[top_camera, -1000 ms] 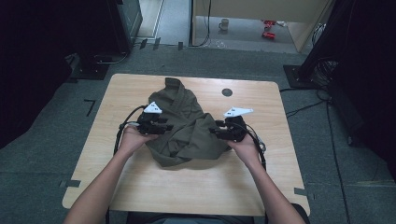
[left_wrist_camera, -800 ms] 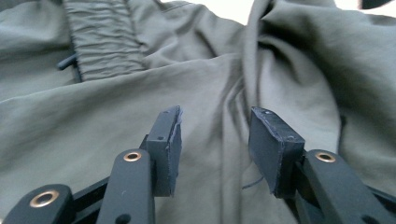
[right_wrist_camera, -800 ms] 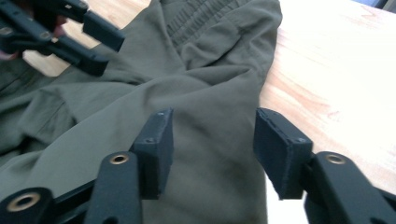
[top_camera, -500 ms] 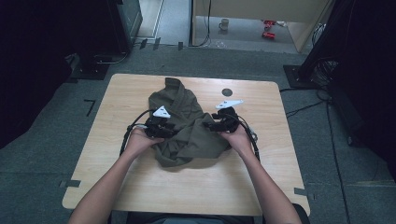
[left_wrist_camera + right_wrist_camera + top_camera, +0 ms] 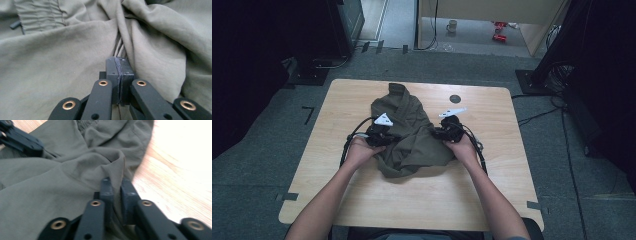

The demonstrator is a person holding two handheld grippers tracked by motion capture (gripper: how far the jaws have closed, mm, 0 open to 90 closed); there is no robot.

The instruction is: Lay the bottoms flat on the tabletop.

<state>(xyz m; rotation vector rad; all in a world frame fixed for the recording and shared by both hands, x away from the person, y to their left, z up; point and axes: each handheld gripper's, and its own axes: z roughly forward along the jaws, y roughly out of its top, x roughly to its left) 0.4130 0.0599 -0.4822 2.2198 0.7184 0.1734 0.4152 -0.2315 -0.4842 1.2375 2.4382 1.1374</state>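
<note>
An olive-green garment (image 5: pixel 412 135) lies bunched in the middle of the wooden table (image 5: pixel 362 200). My left gripper (image 5: pixel 384 137) holds its left side; in the left gripper view the jaws (image 5: pixel 119 61) are pressed together on a fold of the garment (image 5: pixel 62 50). At the garment's right edge, my right gripper (image 5: pixel 439 134) is shut on a ridge of cloth, which the right gripper view shows pinched between the jaws (image 5: pixel 117 182) with the garment (image 5: pixel 50 182) spreading left. The left gripper (image 5: pixel 23 141) appears at that view's top left.
A small dark round mark (image 5: pixel 455 98) sits on the table behind the right gripper. Bare wood lies in front of the garment and on both sides. Dark stands, cables and a mug (image 5: pixel 452 26) are on the floor beyond the table.
Both grippers have moved away from me and slightly inward, carrying the cloth with them. The garment is more bunched and its near edge sits farther from the front edge.
</note>
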